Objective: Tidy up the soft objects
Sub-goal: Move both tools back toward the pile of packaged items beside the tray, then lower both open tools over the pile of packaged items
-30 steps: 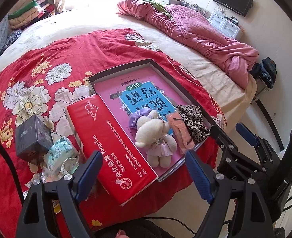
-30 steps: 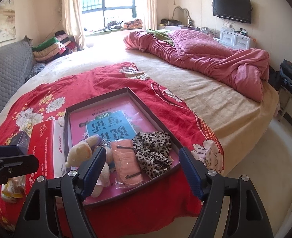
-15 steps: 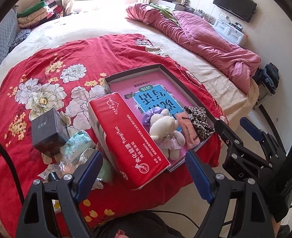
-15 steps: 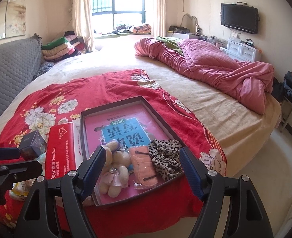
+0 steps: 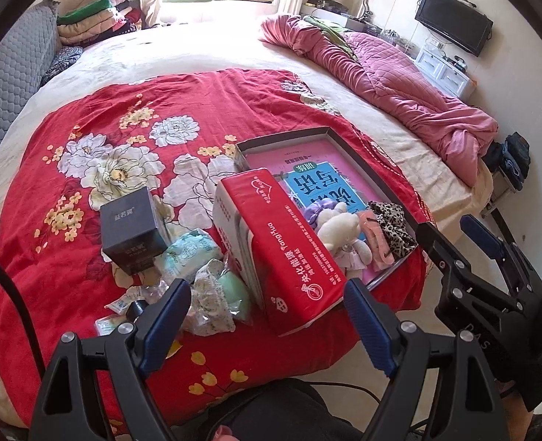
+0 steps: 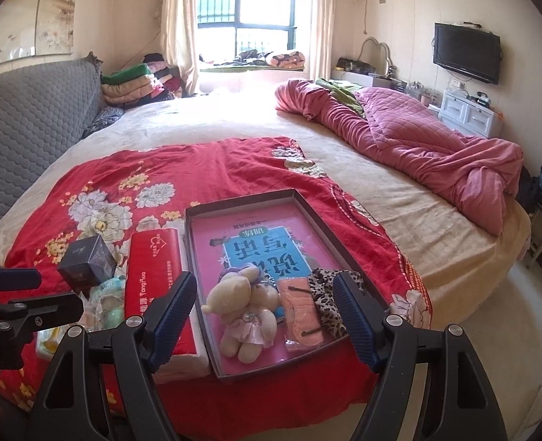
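Observation:
A shallow dark box (image 6: 197, 279) with a pink printed bottom lies on the red floral blanket (image 6: 197, 169) at the bed's near edge. In it lie a cream teddy bear (image 6: 243, 305), a peach cloth piece (image 6: 302, 312) and a leopard-print fabric (image 6: 326, 294). A red tissue pack (image 5: 282, 250) lies left of the box. Left of it sit pale green soft packets (image 5: 193, 250) and a dark cube box (image 5: 133, 228). My left gripper (image 5: 267, 316) hangs open above the tissue pack's near end. My right gripper (image 6: 263, 305) stands open, held back from the bear, nothing between its fingers.
A rumpled pink quilt (image 6: 418, 139) covers the bed's right side. A grey padded headboard (image 6: 24, 125) and folded blankets (image 6: 131, 84) stand at the far left. A television (image 6: 466, 51) hangs on the right wall above a white cabinet (image 6: 469, 114).
Both grippers have drawn back and risen, so more of the bed shows. The left view has swung left, bringing the cube box and green packets further into sight. Jaws unchanged.

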Available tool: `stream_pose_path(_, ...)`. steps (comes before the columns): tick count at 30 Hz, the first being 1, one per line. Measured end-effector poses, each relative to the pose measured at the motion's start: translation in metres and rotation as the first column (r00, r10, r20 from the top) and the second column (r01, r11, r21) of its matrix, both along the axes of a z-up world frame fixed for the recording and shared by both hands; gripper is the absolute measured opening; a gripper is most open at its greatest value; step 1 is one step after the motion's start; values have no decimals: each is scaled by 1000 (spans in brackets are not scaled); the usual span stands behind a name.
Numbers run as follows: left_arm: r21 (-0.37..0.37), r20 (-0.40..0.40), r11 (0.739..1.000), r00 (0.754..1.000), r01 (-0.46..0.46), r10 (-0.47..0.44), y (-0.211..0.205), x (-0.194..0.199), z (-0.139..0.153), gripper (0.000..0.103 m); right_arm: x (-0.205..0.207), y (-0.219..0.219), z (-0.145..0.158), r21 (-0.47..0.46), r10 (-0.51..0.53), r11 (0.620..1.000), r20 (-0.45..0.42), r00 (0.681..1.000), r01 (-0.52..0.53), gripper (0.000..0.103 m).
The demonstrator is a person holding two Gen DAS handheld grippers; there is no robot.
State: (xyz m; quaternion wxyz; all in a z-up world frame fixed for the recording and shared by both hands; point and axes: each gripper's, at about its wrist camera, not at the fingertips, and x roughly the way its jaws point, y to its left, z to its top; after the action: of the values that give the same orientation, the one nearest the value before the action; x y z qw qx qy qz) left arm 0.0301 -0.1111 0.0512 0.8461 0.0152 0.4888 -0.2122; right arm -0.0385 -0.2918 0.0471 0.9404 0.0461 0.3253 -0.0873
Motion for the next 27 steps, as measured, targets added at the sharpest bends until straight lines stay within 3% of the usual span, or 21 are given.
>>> stream_pose_path(18, 1, -28, 992, 991, -129, 129, 78, 3, -1, 85, 4, 60, 13, -52, 137, 989, 5, 991, -136, 77)
stream_pose_path(27, -5, -43, 968, 967, -250, 249, 138, 13, -7, 85, 6, 91, 13, -75, 215, 974, -6, 977, -215, 77)
